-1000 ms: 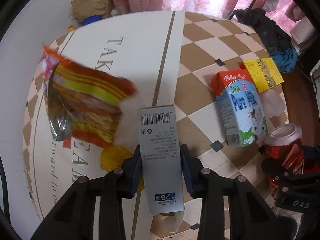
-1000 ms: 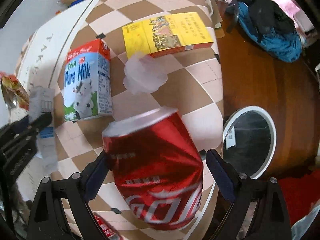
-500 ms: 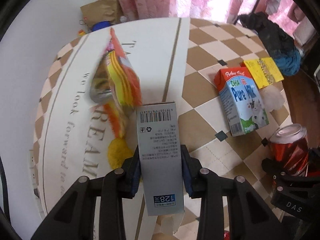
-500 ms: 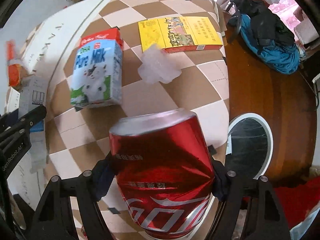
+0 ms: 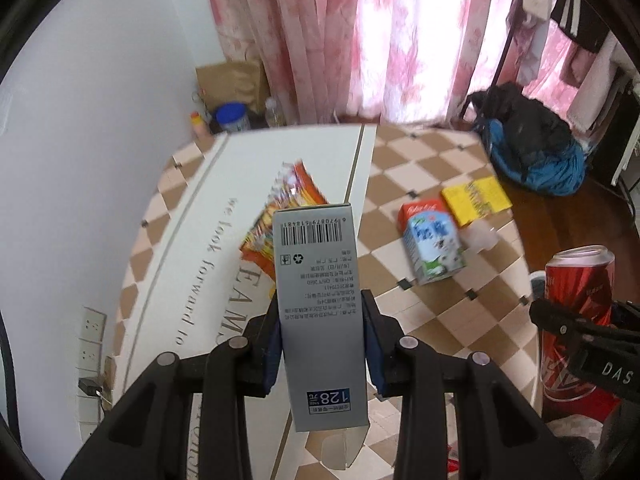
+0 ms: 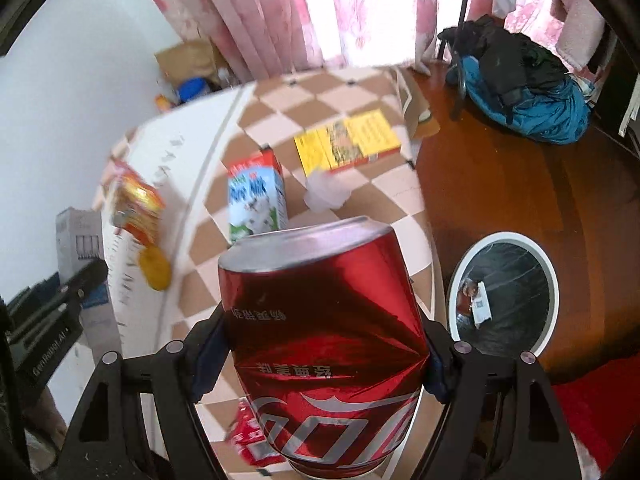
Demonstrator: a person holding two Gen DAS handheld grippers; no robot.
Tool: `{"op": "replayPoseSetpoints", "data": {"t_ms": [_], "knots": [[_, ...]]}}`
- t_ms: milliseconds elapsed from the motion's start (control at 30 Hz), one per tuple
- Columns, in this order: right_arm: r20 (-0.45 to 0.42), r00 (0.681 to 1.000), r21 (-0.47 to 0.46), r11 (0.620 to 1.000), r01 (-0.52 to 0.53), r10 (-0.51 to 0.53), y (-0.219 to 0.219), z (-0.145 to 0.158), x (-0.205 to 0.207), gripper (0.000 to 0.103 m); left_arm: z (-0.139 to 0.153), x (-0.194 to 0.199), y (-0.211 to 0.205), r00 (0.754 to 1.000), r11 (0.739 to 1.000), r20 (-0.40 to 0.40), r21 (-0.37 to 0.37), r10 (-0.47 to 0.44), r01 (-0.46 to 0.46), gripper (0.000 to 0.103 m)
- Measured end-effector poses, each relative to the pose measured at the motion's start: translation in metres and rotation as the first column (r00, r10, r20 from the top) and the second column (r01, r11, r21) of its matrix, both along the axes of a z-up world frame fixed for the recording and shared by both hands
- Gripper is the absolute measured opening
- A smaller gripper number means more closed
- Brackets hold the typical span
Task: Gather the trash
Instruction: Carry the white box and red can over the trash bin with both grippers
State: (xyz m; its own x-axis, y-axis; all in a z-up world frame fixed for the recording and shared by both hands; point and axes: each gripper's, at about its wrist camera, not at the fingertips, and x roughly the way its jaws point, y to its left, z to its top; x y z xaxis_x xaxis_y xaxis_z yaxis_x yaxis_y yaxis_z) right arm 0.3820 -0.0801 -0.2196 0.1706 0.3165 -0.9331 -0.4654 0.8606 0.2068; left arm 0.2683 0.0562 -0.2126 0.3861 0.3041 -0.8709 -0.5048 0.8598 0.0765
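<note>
- Left gripper (image 5: 322, 338): clamped tight on a grey box (image 5: 320, 312), one blue pad pressing each long side. Held up above the table cloth (image 5: 188, 264). Barcode end pointing away from the camera, price label "128" at the near end, open flap hanging below.
- Right gripper (image 6: 320, 356): squeezed hard on a red soda can (image 6: 326, 328), dented in at the middle where the pads press. Silver top pointing away. Held up in the air, nearer the camera than the milk carton (image 6: 256, 204).
- Milk carton lying on its side on the brown and white squares, red end away from the camera.
- Behind the milk carton and to its right: a flat yellow box (image 6: 347, 142), lying on the same cloth.
- Between the milk carton and the yellow box, just beside both: a crumpled clear plastic thing (image 6: 326, 194). Too blurry to name.
- Left of the milk carton: an orange snack bag (image 6: 136, 206), crinkled, on the white part of the cloth. Just in front of the bag: a small round yellow thing (image 6: 154, 268).
- Right of the milk carton, down on the dark wood floor: a round white bin (image 6: 502, 292) with a black bag liner, a few scraps already inside.
- Far behind the milk carton, on the floor: a blue and black backpack (image 6: 520, 92), under pink curtains (image 6: 300, 12).
</note>
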Motion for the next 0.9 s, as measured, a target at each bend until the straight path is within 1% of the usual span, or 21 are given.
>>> {"op": "replayPoseSetpoints", "data": {"t_ms": [33, 200, 267, 400, 533, 633, 700, 833, 900], "knots": [[0.009, 1.0, 0.019, 1.0, 0.008, -0.008, -0.005, 0.01, -0.002, 0.08, 0.005, 0.001, -0.005, 1.0, 1.0, 0.012, 0.015, -0.002, 0.002, 0.031], [0.04, 0.998, 0.094, 0.994, 0.047, -0.051, -0.03, 0.043, 0.0, 0.08, 0.041, 0.0, -0.023, 0.997, 0.999, 0.077, 0.038, -0.028, 0.025, 0.031], [0.056, 0.996, 0.129, 0.989, 0.068, -0.076, -0.048, 0.061, 0.001, 0.08, 0.056, 0.003, -0.035, 0.994, 0.998, 0.101, 0.052, -0.05, 0.045, 0.031], [0.073, 0.989, 0.189, 0.975, 0.115, -0.131, -0.087, 0.089, 0.01, 0.08, 0.081, 0.018, -0.068, 0.983, 0.992, 0.145, 0.076, -0.115, 0.105, 0.031], [0.092, 0.976, 0.216, 0.961, 0.175, -0.198, -0.134, 0.103, 0.019, 0.08, 0.093, 0.044, -0.109, 0.967, 0.982, 0.17, 0.056, -0.188, 0.181, 0.031], [0.098, 0.96, 0.209, 0.949, 0.237, -0.261, -0.178, 0.103, 0.03, 0.08, 0.083, 0.071, -0.142, 0.956, 0.969, 0.164, -0.009, -0.242, 0.246, 0.031], [0.091, 0.946, 0.192, 0.938, 0.289, -0.31, -0.213, 0.094, 0.04, 0.08, 0.071, 0.09, -0.164, 0.949, 0.956, 0.15, -0.059, -0.277, 0.288, 0.031], [0.044, 0.916, 0.15, 0.909, 0.388, -0.398, -0.272, 0.061, 0.058, 0.08, 0.032, 0.132, -0.21, 0.93, 0.916, 0.095, -0.166, -0.355, 0.367, 0.031], [0.008, 0.9, 0.121, 0.894, 0.431, -0.435, -0.297, 0.035, 0.067, 0.08, 0.005, 0.15, -0.23, 0.922, 0.898, 0.052, -0.211, -0.384, 0.386, 0.031]]}}
